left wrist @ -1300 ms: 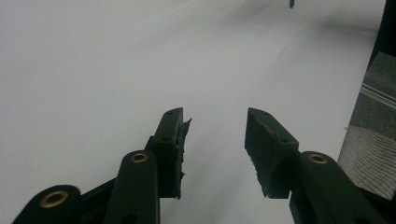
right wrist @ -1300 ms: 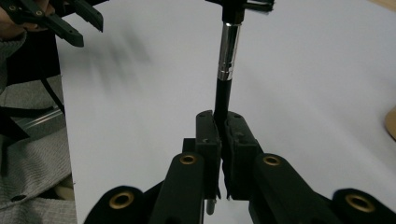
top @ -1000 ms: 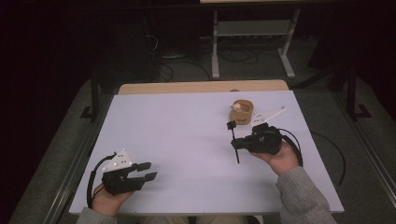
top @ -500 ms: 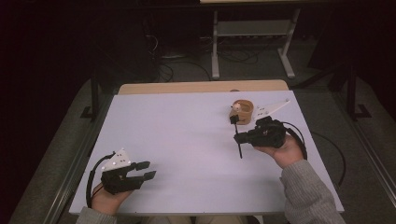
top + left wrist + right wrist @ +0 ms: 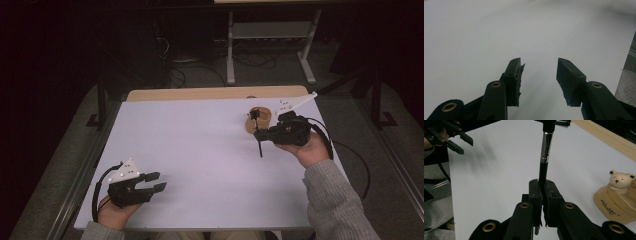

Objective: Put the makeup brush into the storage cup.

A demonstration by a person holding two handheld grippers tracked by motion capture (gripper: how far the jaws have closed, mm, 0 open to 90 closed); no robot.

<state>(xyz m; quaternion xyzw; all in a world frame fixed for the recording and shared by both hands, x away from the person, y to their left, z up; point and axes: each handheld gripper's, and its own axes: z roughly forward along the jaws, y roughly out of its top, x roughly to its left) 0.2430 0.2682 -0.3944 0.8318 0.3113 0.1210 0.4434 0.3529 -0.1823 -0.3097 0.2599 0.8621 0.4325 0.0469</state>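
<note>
The bear holder [image 5: 260, 119] stands just beyond my right gripper [image 5: 259, 134] and its rod [image 5: 260, 148], blocking that far corner. Between it and my left gripper [image 5: 156, 181], the table [image 5: 200, 145] lies open.

The right gripper [image 5: 260, 134] has risen off the white table [image 5: 200, 150] and drifted toward its right edge, taking along the thin black and silver tool [image 5: 258, 132] clamped between its jaws. One second ago the tool's lower tip sat low over the table surface, just in front of the gripper; now the tip hangs higher, clear of the surface. The beige bear-topped holder [image 5: 260, 120] (a small ceramic-looking stand) lay just beyond the gripper's jaws a second ago; now it sits right beside them, with the tool's dark upper end overlapping it in the high view.
</note>
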